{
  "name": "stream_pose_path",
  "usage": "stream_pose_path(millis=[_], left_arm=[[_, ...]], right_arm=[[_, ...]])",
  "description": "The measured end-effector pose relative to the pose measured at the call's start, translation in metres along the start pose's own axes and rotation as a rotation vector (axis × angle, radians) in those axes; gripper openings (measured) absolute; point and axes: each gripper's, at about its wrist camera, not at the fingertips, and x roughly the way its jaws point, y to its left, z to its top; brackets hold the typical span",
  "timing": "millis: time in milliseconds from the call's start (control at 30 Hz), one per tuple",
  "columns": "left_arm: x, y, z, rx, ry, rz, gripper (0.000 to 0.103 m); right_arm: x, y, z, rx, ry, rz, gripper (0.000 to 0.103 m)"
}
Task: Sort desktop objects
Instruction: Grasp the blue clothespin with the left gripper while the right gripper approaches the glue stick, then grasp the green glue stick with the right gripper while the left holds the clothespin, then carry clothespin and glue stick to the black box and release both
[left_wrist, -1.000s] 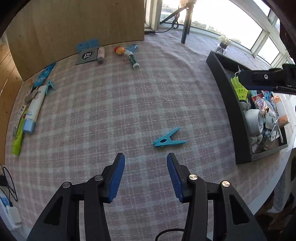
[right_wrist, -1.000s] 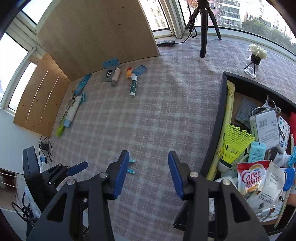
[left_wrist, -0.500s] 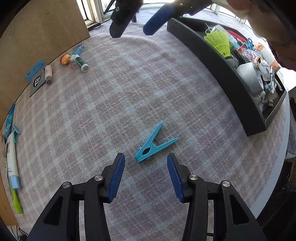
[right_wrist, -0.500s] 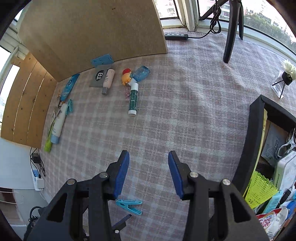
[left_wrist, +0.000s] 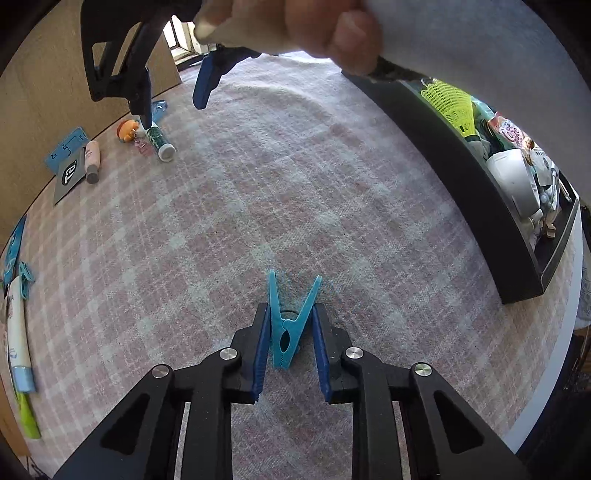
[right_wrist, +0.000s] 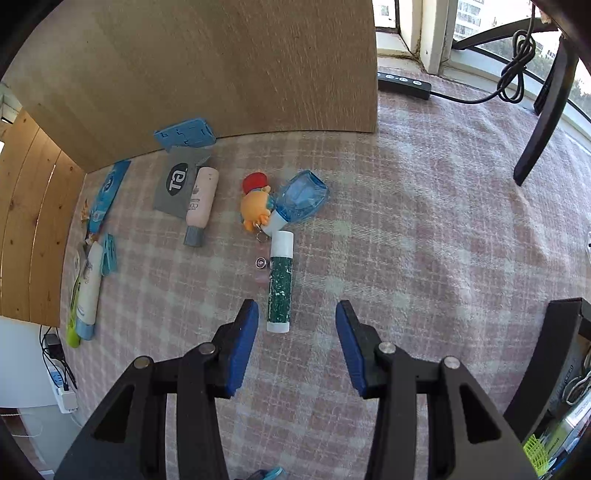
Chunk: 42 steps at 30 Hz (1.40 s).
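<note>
A pink-and-white checked tablecloth (left_wrist: 258, 192) covers a desk, and the sorting looks partly done. A black storage tray (left_wrist: 491, 206) along the cloth's far right edge is already crowded: a yellow-green shuttlecock (left_wrist: 448, 101), a snack packet and white containers lie inside it.

The left gripper (left_wrist: 289, 345) is low over the cloth, on the near side of the tray. Its blue-padded jaws bracket a teal clothespin (left_wrist: 286, 325) that lies flat, handles pointing away from the camera. The left pad touches the pin's side; a narrow gap shows at the right pad, so the jaws are closing but not yet clamped. The pin sits near the tray's closest corner, a short carry away by the look of it.

The right gripper (right_wrist: 295, 341) hovers with jaws wide apart and nothing between them, well across the cloth from the tray. Just beyond its fingertips lies a green-and-white glue stick (right_wrist: 280, 282), with a small pink item beside it.

Farther from the tray, against a wooden board (right_wrist: 221, 66), more things wait: an orange toy figure (right_wrist: 255, 205), a clear blue bottle (right_wrist: 301, 197), a pink tube (right_wrist: 201, 201), a grey card (right_wrist: 177, 181) and a blue case (right_wrist: 184, 134). Along the cloth's edge farthest from the tray lie a white tube (right_wrist: 88, 288), a second teal clothespin (right_wrist: 109, 253) and a blue packet (right_wrist: 109, 192).

Judging by this, about a dozen objects remain unsorted.
</note>
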Motion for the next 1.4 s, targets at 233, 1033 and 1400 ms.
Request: stream_pose_path(millis=[233, 1033, 1400], left_arm=[[0.001, 0.014, 0.003, -0.044, -0.009, -0.012, 0.021], [-0.007, 0.045, -0.022, -0.468, -0.026, 0.006, 0.020], [-0.055, 0.137, -0.063, -0.573, -0.047, 0.010, 0.020]], right_arm=[[0.029, 0.014, 0.017, -0.047, 0.052, -0.018, 0.034], [0.006, -0.019, -0.090, 0.011, -0.011, -0.003, 0.016], [-0.058, -0.051, -0.172, 0.050, -0.112, 0.001, 0.016]])
